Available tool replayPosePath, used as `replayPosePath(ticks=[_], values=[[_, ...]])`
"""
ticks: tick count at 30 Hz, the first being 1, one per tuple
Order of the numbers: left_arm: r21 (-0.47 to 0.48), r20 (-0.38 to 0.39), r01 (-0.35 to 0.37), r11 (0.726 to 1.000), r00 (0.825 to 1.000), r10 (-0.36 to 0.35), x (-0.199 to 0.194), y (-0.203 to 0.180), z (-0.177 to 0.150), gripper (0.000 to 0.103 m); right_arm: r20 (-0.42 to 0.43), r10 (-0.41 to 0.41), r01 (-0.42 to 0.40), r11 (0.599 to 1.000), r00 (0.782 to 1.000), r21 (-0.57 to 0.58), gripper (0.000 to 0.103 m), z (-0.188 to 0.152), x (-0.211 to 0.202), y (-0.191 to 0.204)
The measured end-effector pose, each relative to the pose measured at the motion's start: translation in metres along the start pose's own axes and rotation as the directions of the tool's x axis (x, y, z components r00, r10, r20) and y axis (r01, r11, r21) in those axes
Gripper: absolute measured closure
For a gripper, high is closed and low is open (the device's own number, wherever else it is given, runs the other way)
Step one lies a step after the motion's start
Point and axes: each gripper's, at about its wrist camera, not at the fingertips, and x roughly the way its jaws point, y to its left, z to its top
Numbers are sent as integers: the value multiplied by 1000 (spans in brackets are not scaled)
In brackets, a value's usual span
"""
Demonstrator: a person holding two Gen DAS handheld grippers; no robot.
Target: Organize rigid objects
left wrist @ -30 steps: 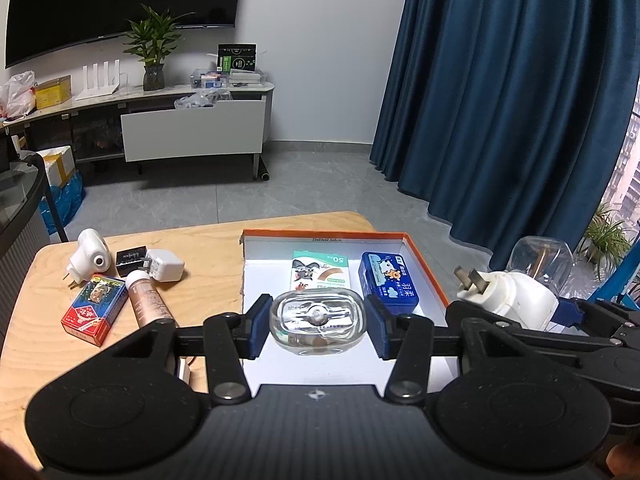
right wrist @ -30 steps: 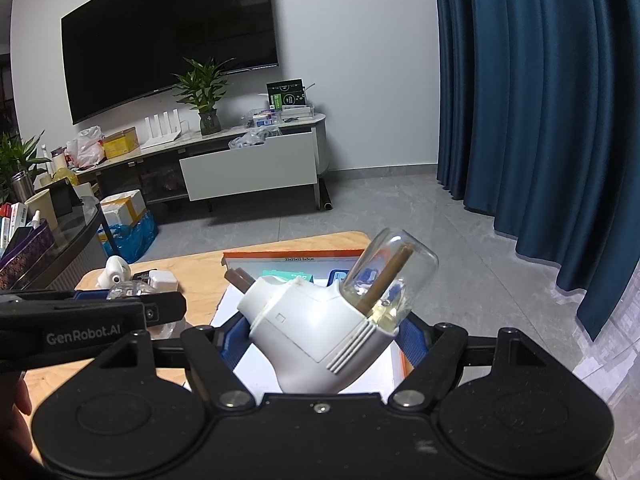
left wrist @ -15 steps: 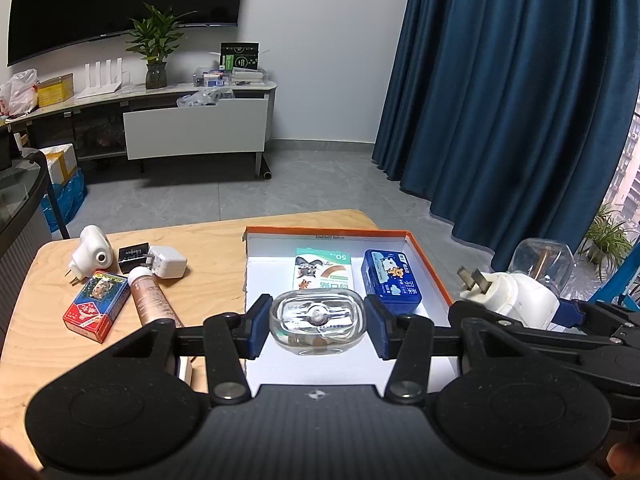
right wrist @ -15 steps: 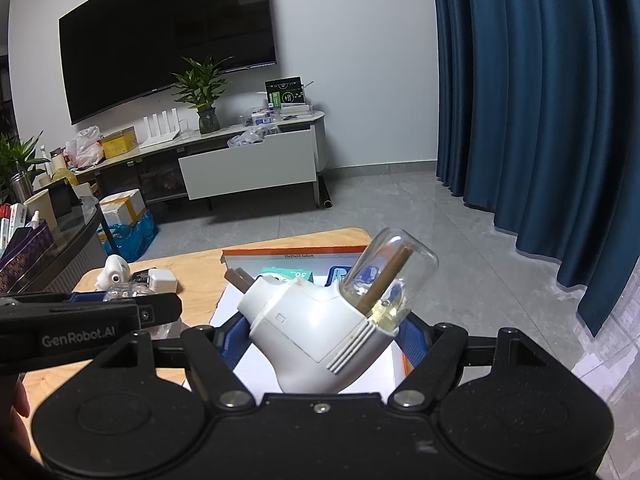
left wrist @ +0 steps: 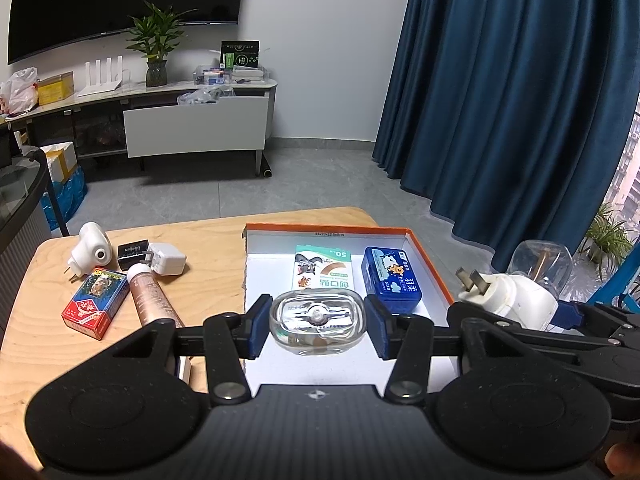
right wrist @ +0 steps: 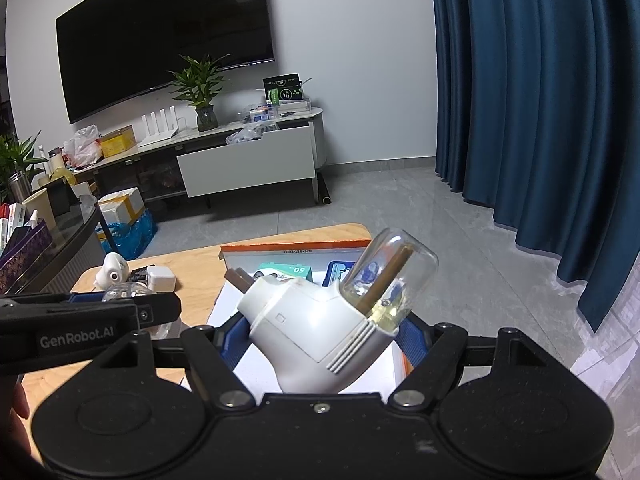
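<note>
My left gripper [left wrist: 318,324] is shut on a clear glass bottle [left wrist: 318,322], held above the near part of the orange-rimmed white box [left wrist: 424,252]. Inside that box lie a bandage pack [left wrist: 323,270] and a blue tin [left wrist: 390,276]. My right gripper [right wrist: 320,336] is shut on a white plug-in vaporizer with a clear bottle [right wrist: 320,328]; the same vaporizer [left wrist: 516,300] shows at the right edge of the left wrist view, beside the box. The left gripper [right wrist: 84,320] shows from the side in the right wrist view.
On the wooden table [left wrist: 36,344] left of the box lie a red card box [left wrist: 94,302], a brown tube [left wrist: 150,296], a white charger [left wrist: 166,258], a small black box [left wrist: 130,250] and a white plug device [left wrist: 90,248]. Blue curtains [left wrist: 500,100] hang at the right.
</note>
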Motion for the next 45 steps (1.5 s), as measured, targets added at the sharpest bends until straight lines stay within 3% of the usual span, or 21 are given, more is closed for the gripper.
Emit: replayPosePath(ticks=[45], values=[[-7, -8, 1, 1000, 1000, -1, 2, 1, -3, 53, -18, -5, 5, 1000, 1000, 9, 15, -5, 4, 1]])
